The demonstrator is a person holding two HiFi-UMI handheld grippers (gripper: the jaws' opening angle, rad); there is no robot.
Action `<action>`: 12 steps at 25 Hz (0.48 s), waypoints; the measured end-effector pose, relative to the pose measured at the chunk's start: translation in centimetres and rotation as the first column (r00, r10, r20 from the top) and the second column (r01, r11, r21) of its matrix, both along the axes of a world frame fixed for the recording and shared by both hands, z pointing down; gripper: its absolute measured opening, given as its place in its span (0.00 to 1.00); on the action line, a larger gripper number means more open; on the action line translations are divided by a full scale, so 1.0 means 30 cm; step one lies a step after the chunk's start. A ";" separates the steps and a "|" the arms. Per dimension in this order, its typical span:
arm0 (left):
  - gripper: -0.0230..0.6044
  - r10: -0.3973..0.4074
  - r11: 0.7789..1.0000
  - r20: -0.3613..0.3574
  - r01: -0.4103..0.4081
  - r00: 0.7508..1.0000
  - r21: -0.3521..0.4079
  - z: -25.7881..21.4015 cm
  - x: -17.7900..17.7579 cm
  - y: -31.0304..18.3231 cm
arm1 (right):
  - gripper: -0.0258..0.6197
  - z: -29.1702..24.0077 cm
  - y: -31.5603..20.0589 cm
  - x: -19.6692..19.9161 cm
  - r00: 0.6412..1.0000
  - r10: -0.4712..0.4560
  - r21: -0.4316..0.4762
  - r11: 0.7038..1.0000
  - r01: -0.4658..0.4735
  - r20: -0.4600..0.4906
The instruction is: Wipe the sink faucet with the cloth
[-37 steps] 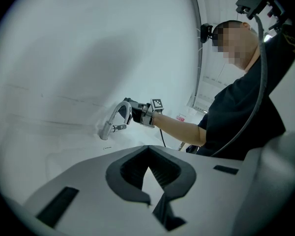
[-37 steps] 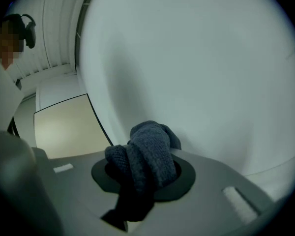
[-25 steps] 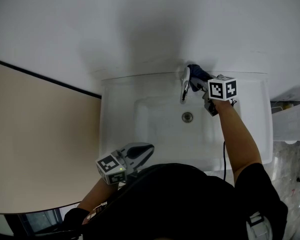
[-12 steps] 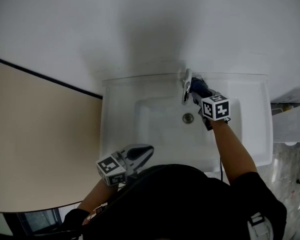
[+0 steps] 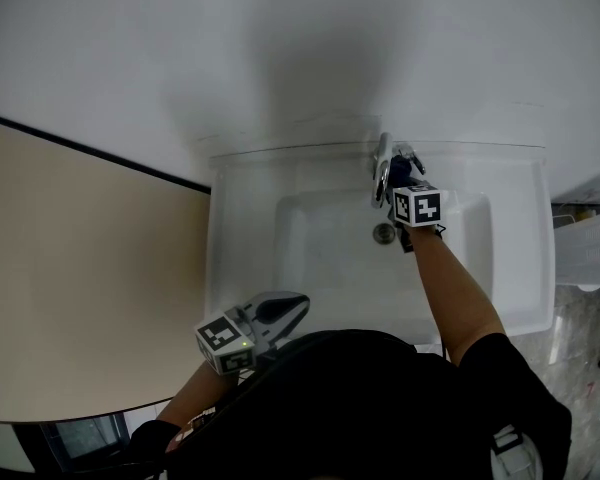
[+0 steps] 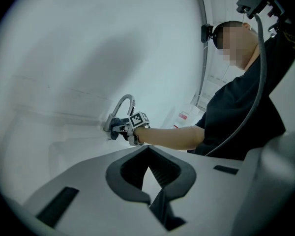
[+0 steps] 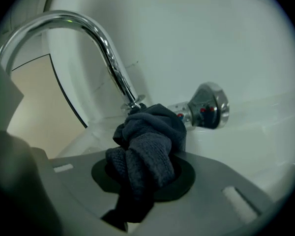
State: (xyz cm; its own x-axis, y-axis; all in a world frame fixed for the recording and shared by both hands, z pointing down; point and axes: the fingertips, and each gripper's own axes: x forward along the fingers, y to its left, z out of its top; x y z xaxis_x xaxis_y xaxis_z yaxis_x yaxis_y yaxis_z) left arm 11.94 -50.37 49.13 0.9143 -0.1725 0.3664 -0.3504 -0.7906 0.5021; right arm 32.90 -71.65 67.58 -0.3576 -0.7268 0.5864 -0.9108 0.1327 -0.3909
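The head camera looked steeply down over the sink (image 5: 230, 268). The left gripper (image 5: 292, 308) camera faced across it from well back, toward the faucet (image 6: 129, 99). The right gripper (image 5: 402, 176) camera sat close, with the same faucet just ahead of it.

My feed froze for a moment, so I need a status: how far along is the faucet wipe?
Done: the right gripper is shut on the cloth at the faucet. In hand: the cloth sits against the spout's base, beside the valve knob. Left: whether the arched spout and knob are wiped cannot be told. The left gripper is shut and empty.
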 end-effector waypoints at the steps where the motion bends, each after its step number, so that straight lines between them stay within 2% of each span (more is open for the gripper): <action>1: 0.04 -0.001 1.000 0.005 0.001 1.000 0.003 0.012 -0.013 -0.001 | 0.18 0.025 0.000 0.002 1.000 0.000 -0.018 1.000 0.000 -0.011; 4: 0.04 -0.001 1.000 0.010 0.001 1.000 -0.002 0.015 -0.016 -0.004 | 0.18 0.063 -0.011 0.004 0.999 -0.008 -0.045 0.999 0.007 -0.032; 7: 0.04 -0.011 1.000 -0.004 0.011 1.000 -0.002 0.012 -0.015 -0.015 | 0.18 0.040 -0.006 -0.004 0.998 -0.034 -0.032 0.999 0.033 -0.045; 9: 0.04 -0.010 1.000 -0.007 0.010 1.000 0.005 0.011 -0.017 -0.017 | 0.18 -0.025 0.028 0.008 0.996 -0.040 0.026 0.999 0.042 -0.083; 12: 0.04 -0.008 1.000 -0.018 0.008 1.000 0.009 0.008 -0.014 -0.023 | 0.18 -0.184 0.042 0.062 0.988 -0.001 0.152 0.988 0.025 -0.154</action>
State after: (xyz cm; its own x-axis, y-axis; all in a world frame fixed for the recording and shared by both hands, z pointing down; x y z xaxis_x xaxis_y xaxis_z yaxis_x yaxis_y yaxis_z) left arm 11.51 -51.06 49.38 0.9193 -0.1830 0.3484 -0.3477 -0.7923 0.5014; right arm 34.76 -70.39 62.07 -0.2824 -0.8079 0.5173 -0.9560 0.1922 -0.2217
